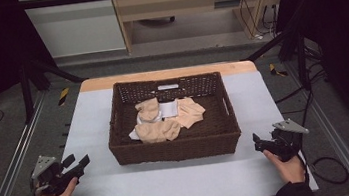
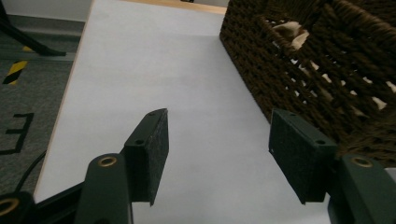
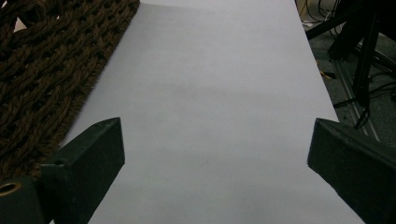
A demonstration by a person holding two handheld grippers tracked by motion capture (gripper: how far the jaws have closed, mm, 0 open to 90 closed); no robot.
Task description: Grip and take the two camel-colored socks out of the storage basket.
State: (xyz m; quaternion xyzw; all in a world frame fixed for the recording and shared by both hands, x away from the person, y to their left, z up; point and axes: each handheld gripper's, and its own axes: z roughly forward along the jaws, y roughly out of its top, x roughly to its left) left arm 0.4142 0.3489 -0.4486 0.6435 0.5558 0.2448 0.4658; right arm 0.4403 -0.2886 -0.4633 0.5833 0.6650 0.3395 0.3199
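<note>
A dark brown woven basket stands in the middle of the table. Inside it lie several beige socks and something white. My left gripper rests low at the front left of the table, open, nothing between its jaws. Its own view has the gripper over bare tabletop with the basket's wall at the right. My right gripper sits at the front right, also open and empty. In its view the gripper points along the table beside the basket's wall.
The table is covered in pale grey-white with a wooden strip along the far edge. Black frame bars and aluminium rails run along both sides. Cables lie on the floor at the right.
</note>
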